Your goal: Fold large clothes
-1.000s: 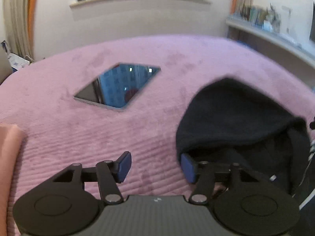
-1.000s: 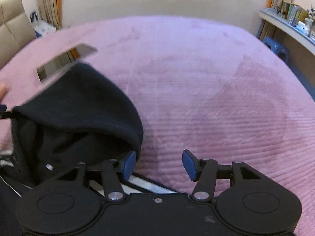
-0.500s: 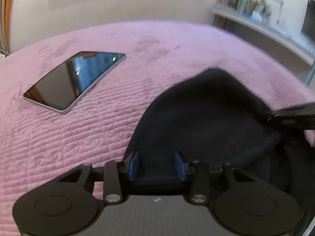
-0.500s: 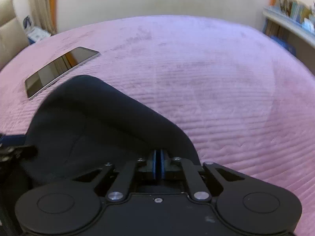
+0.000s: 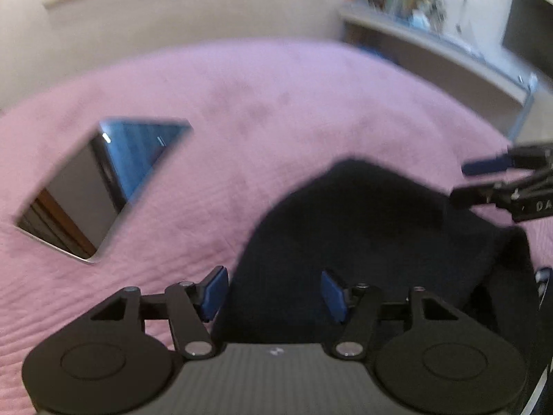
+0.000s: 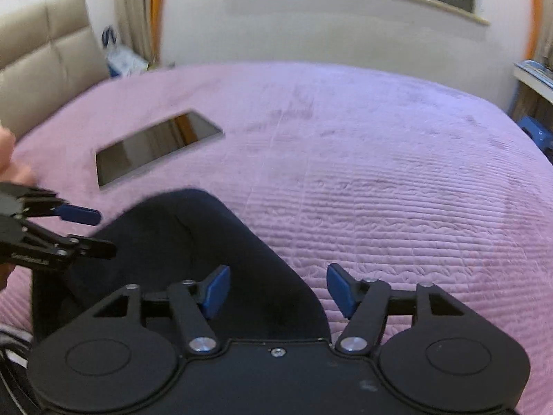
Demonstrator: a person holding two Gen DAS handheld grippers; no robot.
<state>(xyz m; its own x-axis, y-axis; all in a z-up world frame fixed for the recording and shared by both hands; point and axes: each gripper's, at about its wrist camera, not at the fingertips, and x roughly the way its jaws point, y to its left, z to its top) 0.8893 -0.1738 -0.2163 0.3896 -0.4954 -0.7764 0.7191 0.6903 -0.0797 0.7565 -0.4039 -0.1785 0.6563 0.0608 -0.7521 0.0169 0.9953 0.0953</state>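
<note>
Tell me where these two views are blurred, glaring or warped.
Left wrist view: motion blur smears the tablet, shelf and black garment edges; the tablet's screen mirrors bright reflections. Right wrist view: sharper, though the left gripper is smeared. Both: the fisheye bows the pink bedspread, corners dark.

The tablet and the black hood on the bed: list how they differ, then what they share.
The tablet is flat, rigid and glossy, mirroring the room; the black hood is soft, matte and domed. The tablet lies clear of both grippers; the hood sits right before them. Both rest on the pink bedspread.
</note>
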